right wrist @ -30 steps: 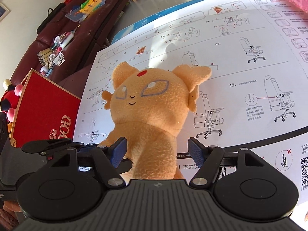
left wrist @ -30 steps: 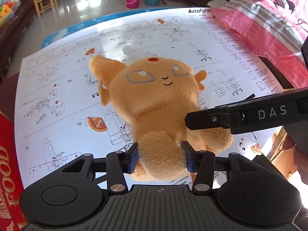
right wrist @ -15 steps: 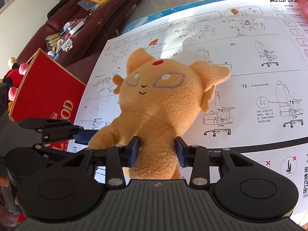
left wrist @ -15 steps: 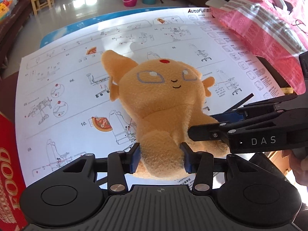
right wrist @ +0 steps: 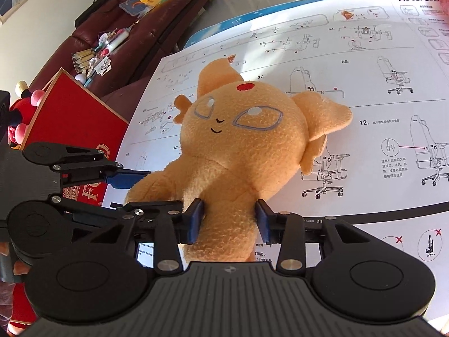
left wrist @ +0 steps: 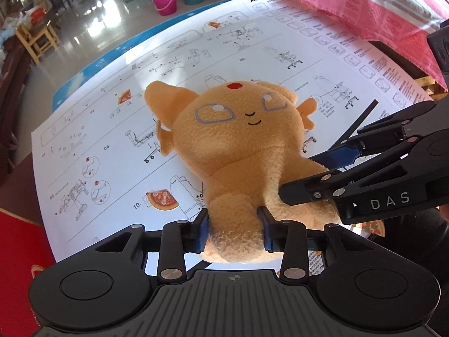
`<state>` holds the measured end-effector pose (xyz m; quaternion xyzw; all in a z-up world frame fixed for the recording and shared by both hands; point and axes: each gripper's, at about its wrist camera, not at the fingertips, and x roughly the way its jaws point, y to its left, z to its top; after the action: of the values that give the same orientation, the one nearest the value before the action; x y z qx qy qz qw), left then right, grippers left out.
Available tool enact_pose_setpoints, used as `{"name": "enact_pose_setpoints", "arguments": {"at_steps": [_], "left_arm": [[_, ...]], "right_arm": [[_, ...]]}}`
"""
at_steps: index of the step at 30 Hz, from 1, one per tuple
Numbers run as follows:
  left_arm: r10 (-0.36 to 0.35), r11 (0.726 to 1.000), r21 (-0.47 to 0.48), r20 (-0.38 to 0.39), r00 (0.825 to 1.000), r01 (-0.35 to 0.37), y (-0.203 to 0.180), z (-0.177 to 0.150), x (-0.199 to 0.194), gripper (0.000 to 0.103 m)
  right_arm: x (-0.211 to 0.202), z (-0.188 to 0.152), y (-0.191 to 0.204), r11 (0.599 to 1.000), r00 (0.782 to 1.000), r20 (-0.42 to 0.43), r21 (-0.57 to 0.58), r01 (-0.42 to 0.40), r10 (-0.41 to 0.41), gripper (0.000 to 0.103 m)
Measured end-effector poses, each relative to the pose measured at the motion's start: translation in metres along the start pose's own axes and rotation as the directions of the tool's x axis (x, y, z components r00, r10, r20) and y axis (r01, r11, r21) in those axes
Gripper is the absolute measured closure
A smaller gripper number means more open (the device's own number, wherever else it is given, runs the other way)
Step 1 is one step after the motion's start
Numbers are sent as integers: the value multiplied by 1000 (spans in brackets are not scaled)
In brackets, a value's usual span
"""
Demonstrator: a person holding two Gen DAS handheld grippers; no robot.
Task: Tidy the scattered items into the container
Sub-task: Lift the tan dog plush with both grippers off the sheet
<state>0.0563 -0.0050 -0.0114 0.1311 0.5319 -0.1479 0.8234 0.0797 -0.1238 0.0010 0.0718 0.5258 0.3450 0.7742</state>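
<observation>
An orange plush toy [left wrist: 238, 140] with a red forehead spot lies face up on a large white instruction sheet [left wrist: 112, 140]. My left gripper [left wrist: 234, 224] has one of the toy's legs between its blue pads, and its jaws are closing into the fur. My right gripper [right wrist: 228, 221] is shut on the other leg of the plush toy [right wrist: 241, 146]. In the left wrist view the right gripper [left wrist: 314, 174] comes in from the right at the toy's lower body. The left gripper [right wrist: 140, 193] shows at the left of the right wrist view. A red box [right wrist: 70, 118] stands at the left.
A pink patterned cloth [left wrist: 378, 8] lies at the sheet's far right. A dark sofa [right wrist: 126, 28] strewn with small items stands beyond the red box [left wrist: 16, 238]. A red plush [right wrist: 19, 118] sits by the box. Buckets [left wrist: 165, 2] and a wooden stool [left wrist: 39, 39] are on the floor.
The right gripper's jaws came in from wide and now clamp the toy's leg. The left jaws squeezed tighter on the other leg. The toy's head swung slightly.
</observation>
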Motion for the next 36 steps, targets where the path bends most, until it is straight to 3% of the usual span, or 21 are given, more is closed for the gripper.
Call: {"name": "enact_pose_setpoints", "arguments": {"at_steps": [5, 8, 13, 15, 17, 19, 21, 23, 26, 31, 36], "left_arm": [[50, 996, 69, 17, 999, -51, -13, -5, 3, 67], [41, 998, 40, 16, 999, -42, -8, -6, 5, 64], [39, 998, 46, 4, 999, -39, -2, -6, 6, 58], [26, 999, 18, -1, 1000, -26, 5, -2, 8, 44], [24, 1000, 8, -3, 1000, -24, 11, 1, 11, 37], [19, 1000, 19, 7, 1000, -19, 10, 1, 11, 39], [-1, 999, 42, 23, 1000, 0, 6, -1, 10, 53], [21, 997, 67, 42, 999, -24, 1, -3, 9, 55], [2, 999, 44, 50, 999, -4, 4, -2, 8, 56], [-24, 998, 52, 62, 998, 21, 4, -4, 8, 56], [-37, 998, 58, 66, 997, 33, 1, -1, 10, 55]], "right_arm": [[11, 2, -11, 994, 999, -32, 110, -15, 19, 38], [17, 1, -12, 989, 999, -27, 144, -38, 43, 38], [21, 4, -3, 994, 999, -23, 103, -34, 36, 41], [20, 4, -1, 997, 999, -18, 73, -29, 31, 42], [19, 4, -1, 997, 1000, -13, 69, -23, 24, 42], [20, 7, -4, 996, 1000, -17, 84, -24, 25, 42], [20, 10, -5, 995, 999, -26, 96, -18, 20, 39], [21, 14, -8, 991, 999, -39, 136, -17, 22, 36], [21, 19, -13, 982, 998, -40, 186, -31, 39, 34], [14, 26, -14, 977, 999, -1, 209, -43, 44, 28], [27, 37, -10, 986, 1000, 3, 168, -1, 1, 25]]}}
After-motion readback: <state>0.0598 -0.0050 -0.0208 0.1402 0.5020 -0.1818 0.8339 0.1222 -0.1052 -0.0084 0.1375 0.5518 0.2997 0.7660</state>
